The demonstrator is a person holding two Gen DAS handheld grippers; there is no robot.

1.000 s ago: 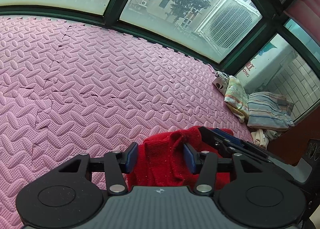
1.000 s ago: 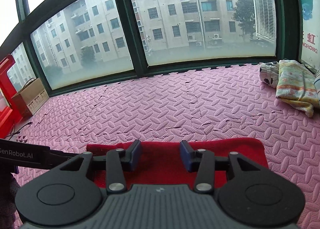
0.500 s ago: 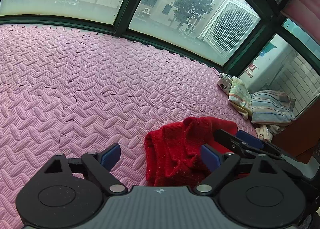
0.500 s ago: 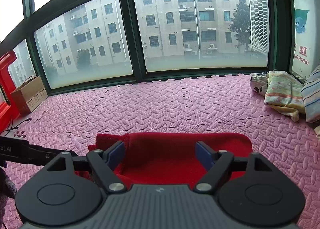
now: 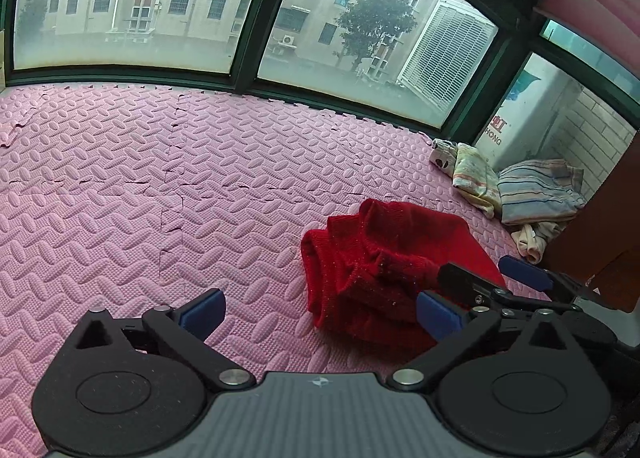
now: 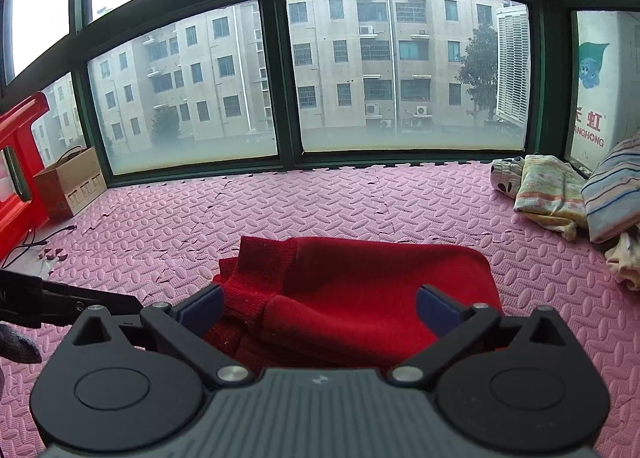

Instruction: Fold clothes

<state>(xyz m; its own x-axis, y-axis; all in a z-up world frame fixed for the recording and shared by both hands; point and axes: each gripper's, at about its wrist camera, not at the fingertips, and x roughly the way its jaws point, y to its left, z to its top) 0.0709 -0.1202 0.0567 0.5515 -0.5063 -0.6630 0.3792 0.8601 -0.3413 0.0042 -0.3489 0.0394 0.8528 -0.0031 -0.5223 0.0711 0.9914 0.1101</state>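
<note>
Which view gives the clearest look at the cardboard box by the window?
The right wrist view. The cardboard box stands at the left edge of the pink mat, below the window, its open top and printed side visible. The left wrist view points toward the other corner and shows none of it.

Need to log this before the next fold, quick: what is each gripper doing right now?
Left gripper: jaws opening wide, holding nothing.
Right gripper: jaws opening wide, red sweater lies loose below, not gripped.
</note>
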